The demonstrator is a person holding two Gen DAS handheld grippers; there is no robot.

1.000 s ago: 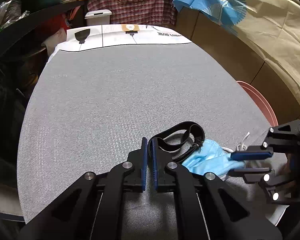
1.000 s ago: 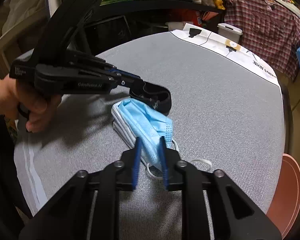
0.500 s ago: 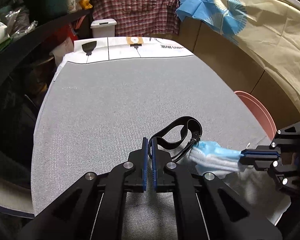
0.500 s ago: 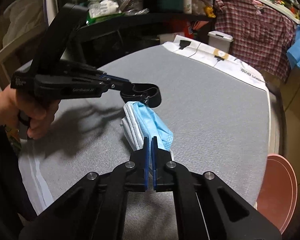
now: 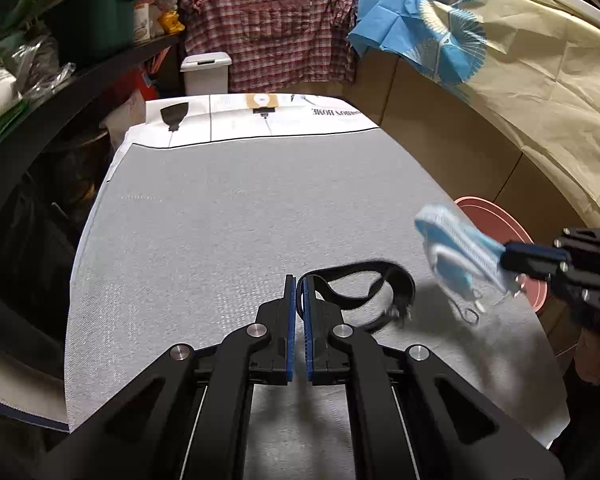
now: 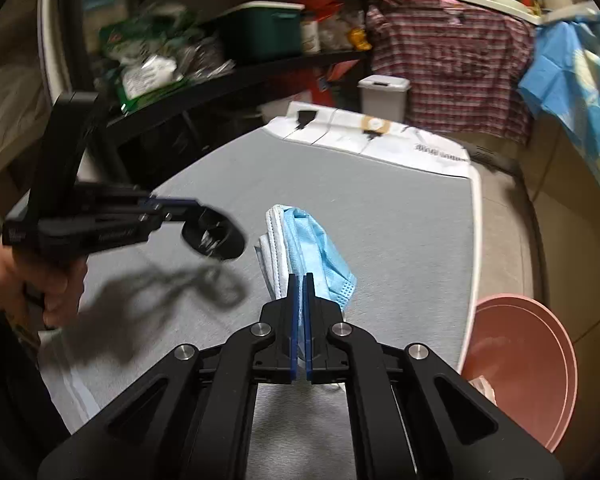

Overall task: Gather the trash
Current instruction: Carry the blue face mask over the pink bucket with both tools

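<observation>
"HOME", upside down, on white sheet point(image 5: 260, 120)

- Dim indoor light fell from above; the bench point(image 5: 228, 216) was the brightest area.
- Soft shadows lay on it at left in the right wrist view.
- Fisheye bending curved the edges, corners went black.
- The left gripper point(image 6: 188, 216) was motion-blurred.

A cluttered home storage or laundry corner.
A grey padded board point(image 5: 240, 220) like an ironing surface fills the middle. Behind it hang a plaid shirt point(image 5: 272, 28) and a blue cloth point(image 5: 420, 36). A dark shelf point(image 6: 220, 80) holds a green bin point(image 6: 260, 28), bags and bottles. A white lidded bin point(image 5: 206, 74) stands by the wall, a pink tub point(image 6: 532, 360) beside the board.
</observation>
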